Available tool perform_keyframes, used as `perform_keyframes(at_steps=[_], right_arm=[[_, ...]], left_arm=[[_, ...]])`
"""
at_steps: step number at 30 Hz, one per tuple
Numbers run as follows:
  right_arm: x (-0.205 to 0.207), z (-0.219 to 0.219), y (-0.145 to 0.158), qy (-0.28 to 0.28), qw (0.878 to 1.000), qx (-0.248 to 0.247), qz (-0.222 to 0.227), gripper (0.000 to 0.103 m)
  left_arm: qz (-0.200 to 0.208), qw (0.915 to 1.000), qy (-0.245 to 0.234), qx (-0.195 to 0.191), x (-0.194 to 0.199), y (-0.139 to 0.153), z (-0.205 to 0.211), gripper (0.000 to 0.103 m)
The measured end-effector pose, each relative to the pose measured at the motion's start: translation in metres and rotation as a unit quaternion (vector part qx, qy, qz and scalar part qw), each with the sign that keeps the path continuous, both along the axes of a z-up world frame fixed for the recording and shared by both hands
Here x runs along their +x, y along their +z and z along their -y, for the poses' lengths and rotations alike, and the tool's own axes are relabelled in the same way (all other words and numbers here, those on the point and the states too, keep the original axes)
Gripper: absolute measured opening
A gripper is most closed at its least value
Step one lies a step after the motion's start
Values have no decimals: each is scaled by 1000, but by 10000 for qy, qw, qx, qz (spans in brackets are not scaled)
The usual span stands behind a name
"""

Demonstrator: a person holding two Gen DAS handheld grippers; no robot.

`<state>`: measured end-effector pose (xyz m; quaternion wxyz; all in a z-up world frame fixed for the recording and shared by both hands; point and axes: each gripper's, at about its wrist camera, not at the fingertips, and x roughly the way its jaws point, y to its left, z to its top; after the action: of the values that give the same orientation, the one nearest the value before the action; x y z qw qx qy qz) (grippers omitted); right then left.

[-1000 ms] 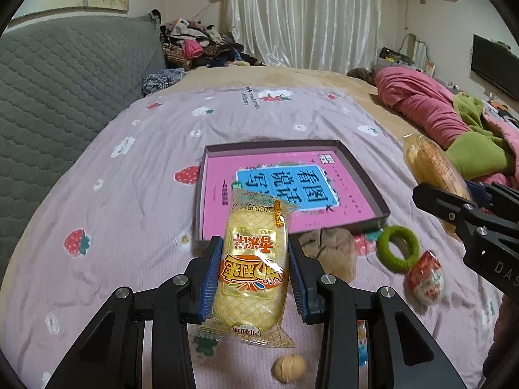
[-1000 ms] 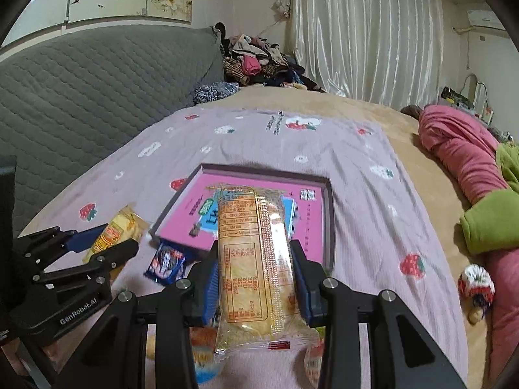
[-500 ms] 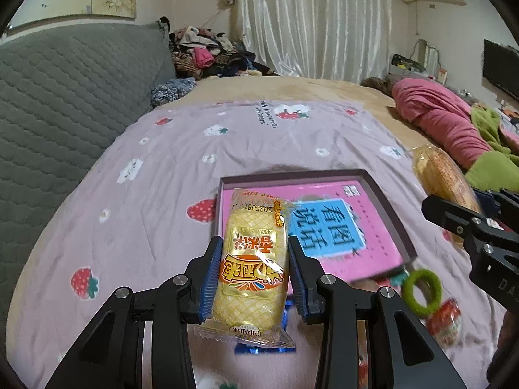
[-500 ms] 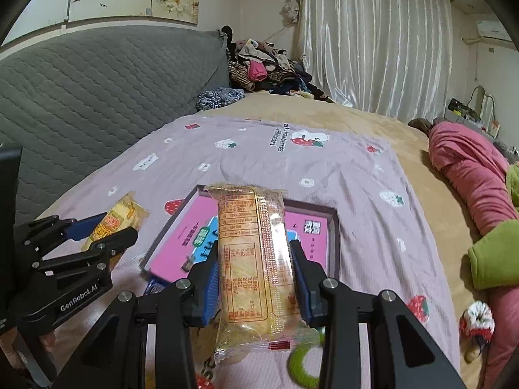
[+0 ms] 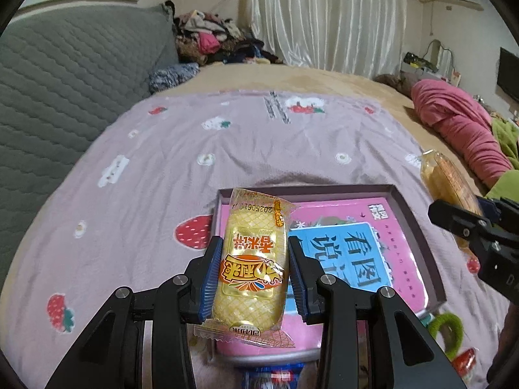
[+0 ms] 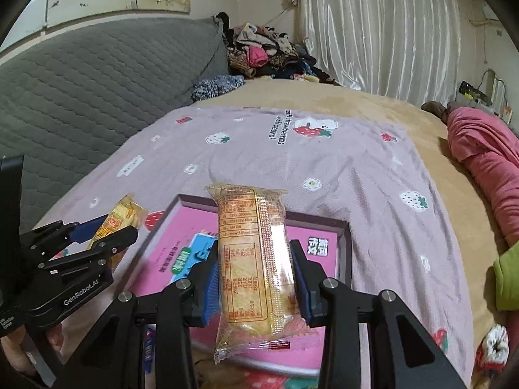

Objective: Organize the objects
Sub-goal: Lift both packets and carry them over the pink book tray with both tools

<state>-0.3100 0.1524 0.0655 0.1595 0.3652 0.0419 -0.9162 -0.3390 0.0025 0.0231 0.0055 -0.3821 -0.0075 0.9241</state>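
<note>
Home bedroom, bed (image 5: 259, 136), curtains (image 5: 324, 16), clothes pile (image 5: 207, 39)

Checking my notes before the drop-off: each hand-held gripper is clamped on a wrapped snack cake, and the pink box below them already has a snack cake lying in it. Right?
Not quite. The left hand-held gripper and right hand-held gripper are each clamped on a wrapped snack cake, but the pink box holds no snack cake; both wrist views show only its printed pink and blue bottom.

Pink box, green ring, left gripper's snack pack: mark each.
pink box (image 5: 418, 227), left wrist view, right rim wall
green ring (image 5: 449, 319), left wrist view, upper band
snack pack (image 5: 253, 259), left wrist view, printed front
</note>
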Motion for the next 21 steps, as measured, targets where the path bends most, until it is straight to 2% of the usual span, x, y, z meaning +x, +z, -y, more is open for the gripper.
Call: perform_keyframes(at_steps=[4, 9, 11, 14, 21], right_arm=[[-31, 0, -16, -66, 9997, 80, 218, 40], [-69, 1, -52, -150, 9961, 36, 874, 40], [-80, 4, -65, -184, 9944, 268, 1010, 40], [-87, 6, -77, -242, 9933, 526, 998, 40], [-102, 8, -94, -363, 9907, 652, 1139, 40]], left_arm=[[16, 9999, -28, -145, -24, -12, -4, 40], [284, 9993, -145, -200, -57, -34, -13, 40], [333, 9992, -167, -158, -65, -40, -16, 40], [513, 9982, -188, -232, -79, -54, -23, 40], [642, 9976, -137, -213, -92, -74, -25, 40]])
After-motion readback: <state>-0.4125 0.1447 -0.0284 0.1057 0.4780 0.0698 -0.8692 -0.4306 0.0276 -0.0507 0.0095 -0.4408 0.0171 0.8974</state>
